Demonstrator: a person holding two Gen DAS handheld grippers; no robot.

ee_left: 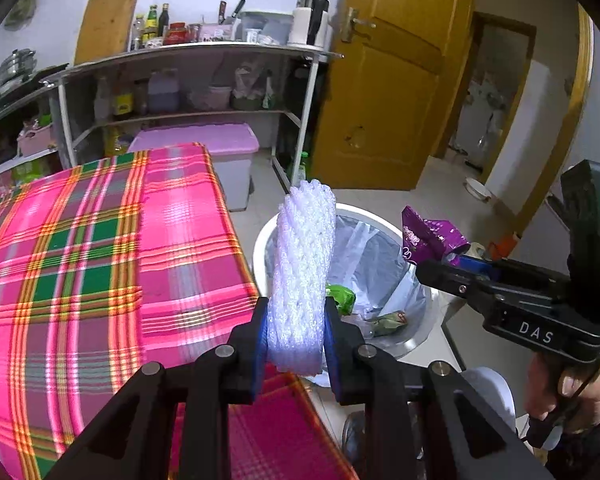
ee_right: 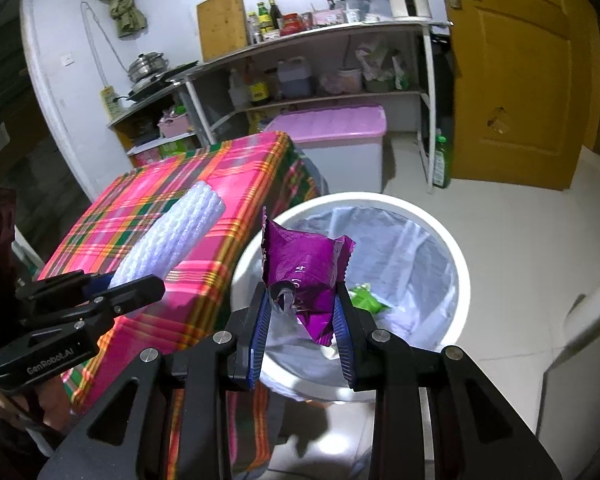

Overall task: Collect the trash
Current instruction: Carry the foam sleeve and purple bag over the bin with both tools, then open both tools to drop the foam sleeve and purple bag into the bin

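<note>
My left gripper (ee_left: 296, 320) is shut on a white foam net sleeve (ee_left: 302, 272), held upright at the table's right edge beside the bin; it also shows in the right wrist view (ee_right: 168, 236). My right gripper (ee_right: 302, 304) is shut on a crumpled purple snack wrapper (ee_right: 306, 268), held over the near rim of the white trash bin (ee_right: 456, 256). The wrapper also shows in the left wrist view (ee_left: 428, 236). The bin (ee_left: 260, 240) has a clear liner and holds green wrappers (ee_left: 342, 298).
A table with a pink plaid cloth (ee_left: 100, 260) stands left of the bin. Behind it are a pink-lidded storage box (ee_right: 340, 136), metal shelves with bottles (ee_right: 320, 76) and a yellow door (ee_right: 520, 80). The floor is pale tile (ee_right: 520, 320).
</note>
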